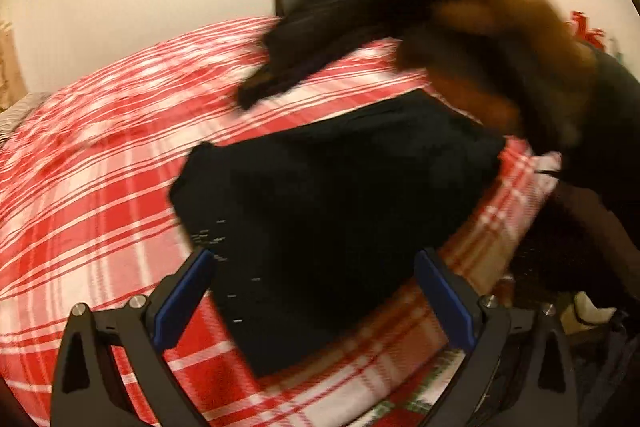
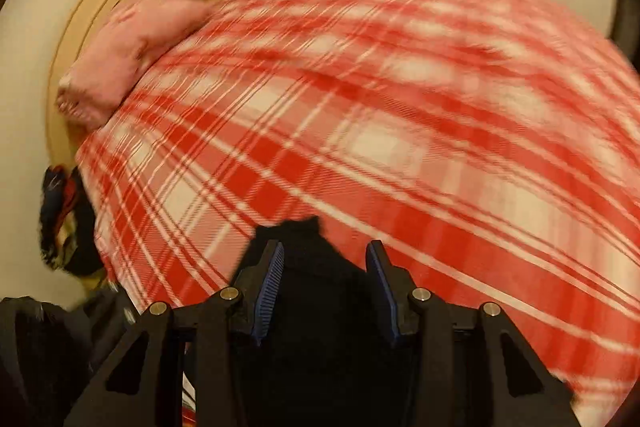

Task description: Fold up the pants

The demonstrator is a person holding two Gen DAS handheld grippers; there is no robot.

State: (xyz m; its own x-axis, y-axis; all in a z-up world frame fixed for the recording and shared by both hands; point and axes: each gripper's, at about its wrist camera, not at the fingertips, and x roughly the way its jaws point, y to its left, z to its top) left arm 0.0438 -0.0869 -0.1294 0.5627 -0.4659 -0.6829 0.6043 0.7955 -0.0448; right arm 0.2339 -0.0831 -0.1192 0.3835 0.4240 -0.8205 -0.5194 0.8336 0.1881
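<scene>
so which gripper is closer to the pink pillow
Right. The right gripper faces the pink pillow, which lies across the plaid blanket by the headboard. The left gripper hovers over the pants; no pillow in its view.

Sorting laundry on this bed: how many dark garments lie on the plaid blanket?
1: the folded dark pants lie on the plaid blanket, ahead of the left gripper. Blur may hide others.

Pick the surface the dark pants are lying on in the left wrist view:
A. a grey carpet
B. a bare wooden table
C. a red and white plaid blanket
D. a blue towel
C: the dark pants lie folded on the red and white plaid blanket, in front of the open left gripper.
</scene>
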